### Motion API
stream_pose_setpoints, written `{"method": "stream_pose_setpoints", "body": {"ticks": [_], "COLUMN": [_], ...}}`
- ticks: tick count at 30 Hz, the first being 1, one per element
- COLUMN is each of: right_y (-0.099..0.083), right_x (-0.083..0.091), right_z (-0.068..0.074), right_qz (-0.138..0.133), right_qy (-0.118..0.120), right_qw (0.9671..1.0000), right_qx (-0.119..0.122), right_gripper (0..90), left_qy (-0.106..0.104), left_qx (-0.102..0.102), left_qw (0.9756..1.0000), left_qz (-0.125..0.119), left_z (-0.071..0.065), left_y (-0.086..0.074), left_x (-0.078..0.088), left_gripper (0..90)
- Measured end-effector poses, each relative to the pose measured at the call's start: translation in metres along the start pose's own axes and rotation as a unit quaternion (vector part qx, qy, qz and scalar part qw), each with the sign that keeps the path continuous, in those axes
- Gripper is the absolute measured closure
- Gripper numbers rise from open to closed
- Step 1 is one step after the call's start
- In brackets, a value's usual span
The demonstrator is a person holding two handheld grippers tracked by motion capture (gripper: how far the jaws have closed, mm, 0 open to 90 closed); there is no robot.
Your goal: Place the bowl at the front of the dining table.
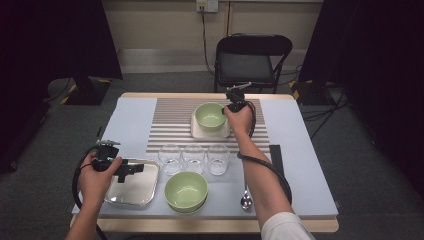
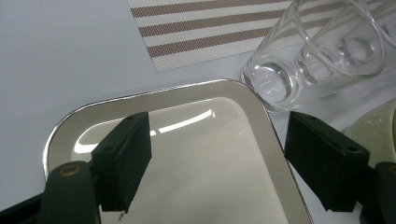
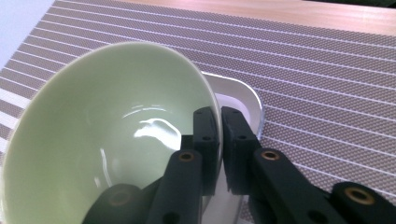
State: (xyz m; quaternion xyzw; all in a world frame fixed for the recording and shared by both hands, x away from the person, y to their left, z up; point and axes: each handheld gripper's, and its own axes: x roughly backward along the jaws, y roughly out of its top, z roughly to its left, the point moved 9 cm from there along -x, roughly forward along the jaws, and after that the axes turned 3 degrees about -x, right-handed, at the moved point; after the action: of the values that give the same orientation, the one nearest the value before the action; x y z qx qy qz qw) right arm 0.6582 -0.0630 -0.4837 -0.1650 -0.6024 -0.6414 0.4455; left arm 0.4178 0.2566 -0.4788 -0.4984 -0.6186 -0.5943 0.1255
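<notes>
Right gripper view shows the right gripper (image 3: 219, 140) pinching the rim of a glossy pale green ceramic bowl (image 3: 107, 135), one jaw inside and one outside, the bowl tilted over a white rounded-square dish (image 3: 245, 100) on the brown striped placemat (image 3: 327, 70); stiff, slick and breakable, it looks heavy enough to swing on so thin a hold, so a firm bite at the rim seems wise. Well behind that claw stand three clear drinking glasses (image 1: 194, 158), a second green bowl (image 1: 186, 190) and a metal spoon (image 1: 246, 199), while the left gripper (image 2: 217, 158), jaws spread and holding nothing, hovers over a shiny steel tray (image 2: 210, 154).
</notes>
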Motion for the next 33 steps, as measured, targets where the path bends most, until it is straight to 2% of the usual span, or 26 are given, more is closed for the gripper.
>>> {"method": "stream_pose_setpoints", "body": {"ticks": [26,33], "right_y": [0.0028,0.0021], "right_x": [0.0015,0.0020], "right_z": [0.0008,0.0015], "right_qz": [-0.015,-0.011], "right_qy": [-0.015,-0.020], "right_qw": [0.9997,0.9995], "right_qx": [0.015,0.022], "right_gripper": [84.6,84.8], "left_qy": [0.001,0.000], "left_qx": [-0.005,-0.002], "left_qw": [1.0000,1.0000], "left_qz": [-0.003,-0.005], "left_z": [0.0000,-0.0001], "left_y": [0.0015,0.0017], "left_x": [0.0023,0.0024], "left_gripper": [23.1,23.1]}}
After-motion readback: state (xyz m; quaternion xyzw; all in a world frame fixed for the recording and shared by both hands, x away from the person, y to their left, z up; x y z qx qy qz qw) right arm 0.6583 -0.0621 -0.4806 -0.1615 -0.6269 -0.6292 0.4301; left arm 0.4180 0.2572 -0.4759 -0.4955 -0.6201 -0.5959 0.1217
